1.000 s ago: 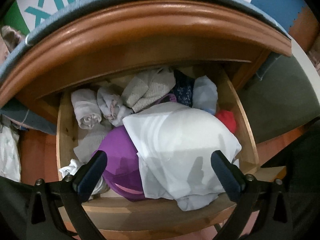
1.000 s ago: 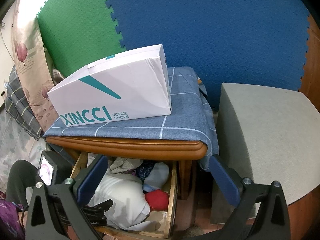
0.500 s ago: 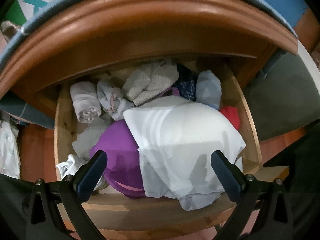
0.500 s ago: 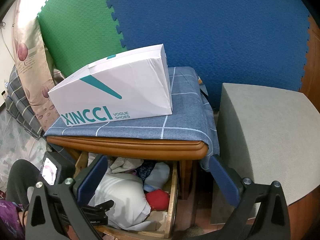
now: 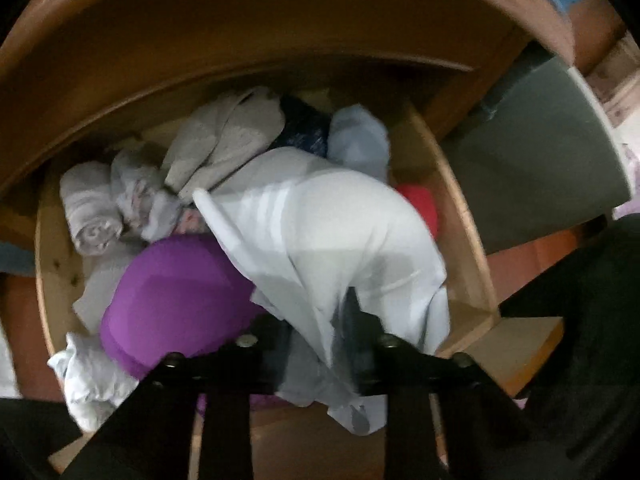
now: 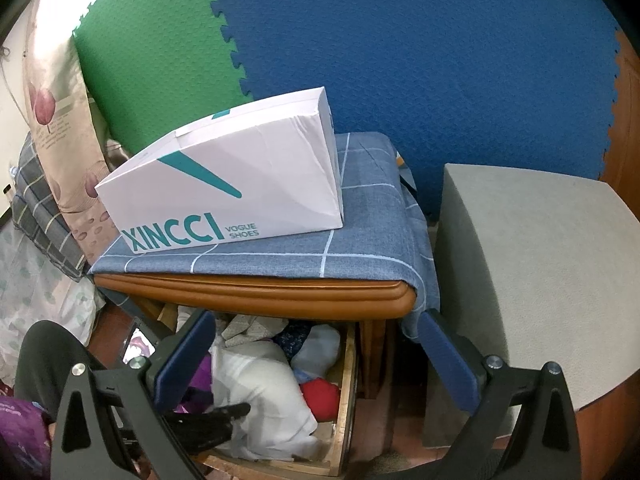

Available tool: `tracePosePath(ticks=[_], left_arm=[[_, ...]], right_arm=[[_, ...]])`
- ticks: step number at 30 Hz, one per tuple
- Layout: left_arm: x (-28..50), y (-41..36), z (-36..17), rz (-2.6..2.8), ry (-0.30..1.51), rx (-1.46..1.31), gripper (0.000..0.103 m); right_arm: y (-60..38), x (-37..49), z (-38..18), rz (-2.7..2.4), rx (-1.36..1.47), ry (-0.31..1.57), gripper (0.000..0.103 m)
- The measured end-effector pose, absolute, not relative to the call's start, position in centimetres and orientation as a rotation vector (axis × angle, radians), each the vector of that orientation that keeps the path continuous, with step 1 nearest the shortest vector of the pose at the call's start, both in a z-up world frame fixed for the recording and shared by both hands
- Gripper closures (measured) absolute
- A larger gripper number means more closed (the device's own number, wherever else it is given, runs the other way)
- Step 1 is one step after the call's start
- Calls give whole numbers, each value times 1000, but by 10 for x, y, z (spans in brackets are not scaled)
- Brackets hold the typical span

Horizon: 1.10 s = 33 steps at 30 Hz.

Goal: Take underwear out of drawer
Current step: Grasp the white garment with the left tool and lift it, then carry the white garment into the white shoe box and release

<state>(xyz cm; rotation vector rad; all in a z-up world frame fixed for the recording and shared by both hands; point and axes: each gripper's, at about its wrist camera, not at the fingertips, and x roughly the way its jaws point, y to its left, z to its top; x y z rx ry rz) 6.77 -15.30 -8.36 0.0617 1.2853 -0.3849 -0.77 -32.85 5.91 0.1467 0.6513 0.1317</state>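
- The wooden drawer (image 5: 460,216) is pulled out from under the edge of the wooden counter (image 6: 256,294) and is packed with folded and rolled cloth.
- Along the back of the drawer, a rolled pale piece (image 5: 90,208), a crumpled patterned one, a grey knit piece (image 5: 228,140), a dark navy patterned piece (image 5: 304,132) and a pale blue one (image 5: 360,140) are seen side by side.
- A red item (image 5: 420,204) is wedged against the drawer's right wall, and a purple garment (image 5: 172,296) fills the front left – it lies partly under the white cloth.
- The white underwear (image 5: 340,240) lies on top of the heap, in the middle to right of the drawer; its long axis runs from the back left corner down towards the front rim, where its lower end hangs in folds over the edge.
- It is thin, slightly see-through white fabric, rumpled, with faint lighter stripes near its upper end; the left-wrist view is blurred.
- The left tool (image 5: 316,332) is closing, its 2 fingers drawn close together with a fold of the white underwear gathered between them.
- The right tool (image 6: 316,356) is held spread wide above the drawer, with nothing between its fingers.
- A white shoe box (image 6: 224,196) marked XINCCI rests on the blue checked cloth (image 6: 360,248) that covers the counter – a grey block (image 6: 532,256) stands just beside it.
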Motion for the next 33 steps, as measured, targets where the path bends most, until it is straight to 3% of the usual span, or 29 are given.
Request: tracePosePath(ticks=[10, 22, 29, 33], left_arm=[[37, -125, -31, -471, 1162, -58, 91], [-5, -81, 158, -515, 876, -95, 90], [46, -75, 258, -484, 745, -116, 88], [108, -78, 278, -416, 687, -97, 85]], right_arm=[[-333, -6, 59, 127, 164, 655, 0], [-334, -4, 58, 132, 167, 656, 0], [-333, -6, 59, 136, 165, 653, 0], [-332, -5, 59, 140, 165, 656, 0]])
